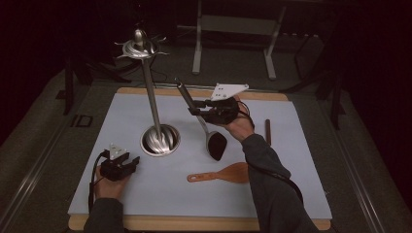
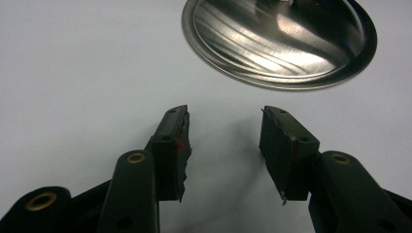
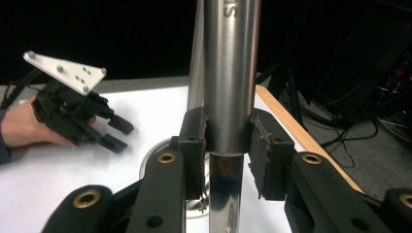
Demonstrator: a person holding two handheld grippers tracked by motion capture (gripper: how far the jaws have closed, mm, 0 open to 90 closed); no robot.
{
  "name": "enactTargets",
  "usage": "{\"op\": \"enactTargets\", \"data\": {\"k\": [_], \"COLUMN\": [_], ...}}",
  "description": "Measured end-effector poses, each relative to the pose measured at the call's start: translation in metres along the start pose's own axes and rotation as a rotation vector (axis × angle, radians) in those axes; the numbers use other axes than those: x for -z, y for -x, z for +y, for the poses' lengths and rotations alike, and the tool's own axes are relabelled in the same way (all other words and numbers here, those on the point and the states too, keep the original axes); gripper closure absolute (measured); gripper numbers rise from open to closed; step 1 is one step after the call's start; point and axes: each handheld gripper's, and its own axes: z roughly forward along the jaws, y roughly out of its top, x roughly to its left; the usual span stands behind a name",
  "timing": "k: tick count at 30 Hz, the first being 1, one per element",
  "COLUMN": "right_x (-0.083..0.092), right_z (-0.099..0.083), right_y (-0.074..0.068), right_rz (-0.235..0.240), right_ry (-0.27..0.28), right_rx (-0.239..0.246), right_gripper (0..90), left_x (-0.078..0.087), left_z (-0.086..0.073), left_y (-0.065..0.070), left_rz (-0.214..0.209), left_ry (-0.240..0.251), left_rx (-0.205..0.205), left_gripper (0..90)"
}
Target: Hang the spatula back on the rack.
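A black-bowled ladle (image 1: 209,127) is held clear of the table (image 1: 291,160) by the right gripper (image 1: 197,108), whose jaws are closed on the metal handle, as is seen in the right gripper view, where both pads (image 3: 265,145) press against the thick steel tube of the handle (image 3: 232,73) from either side. In the high view the ladle is tilted, its handle end pointing up and away from the person and its dark bowl (image 1: 216,144) hanging low above the table, just right of the utensil stand's round steel base (image 1: 160,140). The stand's pole (image 1: 151,97) rises to a hooked crown (image 1: 138,47) at the top (none of the hooks can be seen carrying anything). The left gripper (image 1: 127,162) is rested on the table near its front left, beside the base; its jaws are seen spread apart with nothing between them. An orange-brown spatula (image 1: 221,174) lies flat on the table below the ladle's bowl, and a dark stick (image 1: 267,131) lies well to the right.
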Motion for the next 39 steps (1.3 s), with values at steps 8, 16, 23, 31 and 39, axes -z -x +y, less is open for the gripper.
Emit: {"op": "enactTargets", "data": {"k": [8,16,23,31,39], "right_x": [-0.002,-0.006,-0.007,-0.010,-0.015], "right_z": [0.009,0.020,0.032,0.048,0.058], "right_y": [0.001,0.002,0.004,0.008,0.011], "right_rz": [0.010,0.014,0.016,0.011,0.018], "right_ry": [0.055,0.072,0.087,0.104,0.106], "right_rx": [-0.026,-0.026,-0.028,-0.034,-0.042], "right_gripper": [69.1,69.1,69.1,69.1,69.1], "left_x": [0.000,0.000,0.000,0.000,0.000], "left_z": [0.000,0.000,0.000,0.000,0.000], "left_y": [0.000,0.000,-0.001,-0.001,-0.001], "left_rz": [-0.001,-0.002,-0.004,-0.004,-0.005], "left_ry": [0.001,0.001,0.002,0.004,0.006], "left_rx": [0.003,0.004,0.006,0.009,0.009], "left_gripper": [54.0,53.9,53.9,53.9,53.8]}}
